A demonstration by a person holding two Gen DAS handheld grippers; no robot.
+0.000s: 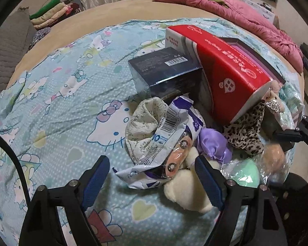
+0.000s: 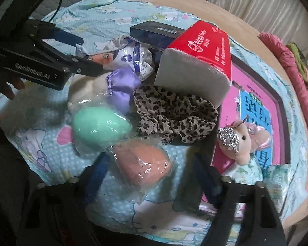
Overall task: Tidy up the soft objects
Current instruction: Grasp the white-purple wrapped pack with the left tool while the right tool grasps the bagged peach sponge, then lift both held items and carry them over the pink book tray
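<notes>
Sponge time: right gripper (image 2: 147, 172) spread around the peach teardrop sponge in crinkly film (image 2: 142, 165), light, squashy, slippery; take its middle. Left gripper (image 1: 152, 174) spread too.

"GenRobot.AI" stands on the left gripper (image 2: 83, 54); beside it, the crumpled wrapper (image 1: 166, 132) shows "10" under a barcode.

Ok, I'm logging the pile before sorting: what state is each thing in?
Red tissue pack: tilted, leaning on the pile.
Orange sponge: bagged, between the right gripper's open fingers.
Green sponge: bagged, lying free.
Purple-and-white packet: crumpled, opened.
Left gripper: open above the packet.
</notes>
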